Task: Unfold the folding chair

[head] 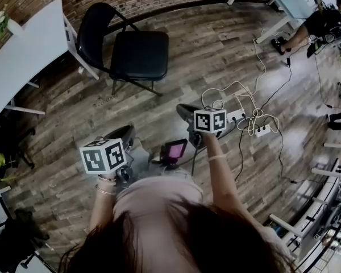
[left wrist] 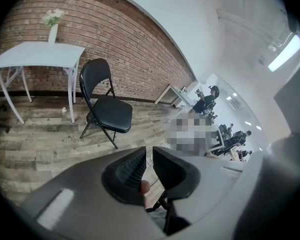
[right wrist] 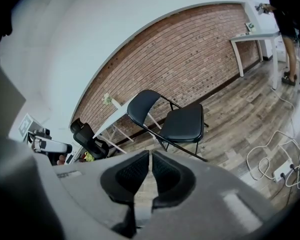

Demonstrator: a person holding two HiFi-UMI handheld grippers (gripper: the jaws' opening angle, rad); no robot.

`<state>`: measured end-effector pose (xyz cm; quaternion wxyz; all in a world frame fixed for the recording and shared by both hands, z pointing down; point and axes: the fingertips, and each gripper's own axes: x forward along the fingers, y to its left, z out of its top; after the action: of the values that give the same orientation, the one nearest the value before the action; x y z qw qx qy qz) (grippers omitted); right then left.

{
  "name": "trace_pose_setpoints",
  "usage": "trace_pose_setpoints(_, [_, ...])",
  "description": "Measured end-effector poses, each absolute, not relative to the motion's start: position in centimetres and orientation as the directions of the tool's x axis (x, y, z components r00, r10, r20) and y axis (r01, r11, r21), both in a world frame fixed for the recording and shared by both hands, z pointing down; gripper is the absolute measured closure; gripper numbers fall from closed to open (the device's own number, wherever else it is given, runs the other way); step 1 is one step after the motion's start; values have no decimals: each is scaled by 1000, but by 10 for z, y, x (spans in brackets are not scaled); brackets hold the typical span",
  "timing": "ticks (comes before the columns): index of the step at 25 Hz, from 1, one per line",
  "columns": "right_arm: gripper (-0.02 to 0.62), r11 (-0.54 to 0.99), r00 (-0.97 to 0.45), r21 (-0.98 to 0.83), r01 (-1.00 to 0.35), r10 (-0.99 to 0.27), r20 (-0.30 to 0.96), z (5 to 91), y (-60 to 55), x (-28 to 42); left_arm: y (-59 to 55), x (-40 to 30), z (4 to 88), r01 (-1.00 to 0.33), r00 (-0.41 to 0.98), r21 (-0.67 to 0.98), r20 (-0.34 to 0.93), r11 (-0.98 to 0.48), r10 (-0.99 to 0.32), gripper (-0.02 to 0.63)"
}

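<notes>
The black folding chair (head: 139, 54) stands unfolded on the wooden floor, seat flat and backrest towards the brick wall. It also shows in the left gripper view as the chair (left wrist: 110, 111) and in the right gripper view as the chair (right wrist: 182, 121). Both grippers hang well short of it, touching nothing. My left gripper (head: 128, 134) points at the chair, and its jaws (left wrist: 149, 151) are drawn together to a thin slit with nothing between. My right gripper (head: 184, 111) is held beside it, its jaws (right wrist: 150, 155) closed tip to tip and empty.
A white table (head: 23, 50) stands left of the chair against the brick wall, with a vase of flowers (left wrist: 52, 26) on it. White cables and power strips (head: 250, 118) lie on the floor to the right. A person (head: 324, 21) sits at desks far right. A black office chair (right wrist: 87, 134) stands beyond the table.
</notes>
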<state>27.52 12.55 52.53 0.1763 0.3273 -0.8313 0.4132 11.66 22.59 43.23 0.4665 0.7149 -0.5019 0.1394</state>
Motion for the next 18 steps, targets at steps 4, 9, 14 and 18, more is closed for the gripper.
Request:
trace_pose_setpoints(4, [600, 438, -719, -570, -695, -405, 565, 524, 139, 285, 237, 132, 433, -846, 466, 529, 672, -66, -576, 568])
trace_pose_setpoints(9, [601, 452, -715, -554, -699, -411, 566, 516, 155, 293, 252, 147, 433, -848, 467, 525, 678, -72, -568, 569])
trace_pose_setpoints(14, [601, 480, -714, -531, -698, -419, 561, 503, 171, 290, 265, 150, 429, -862, 444, 503, 685, -66, -578, 589])
trace_pose_setpoints(18, [601, 499, -704, -504, -705, -411, 579, 499, 185, 289, 274, 155, 426, -865, 436, 498, 680, -64, -589, 594])
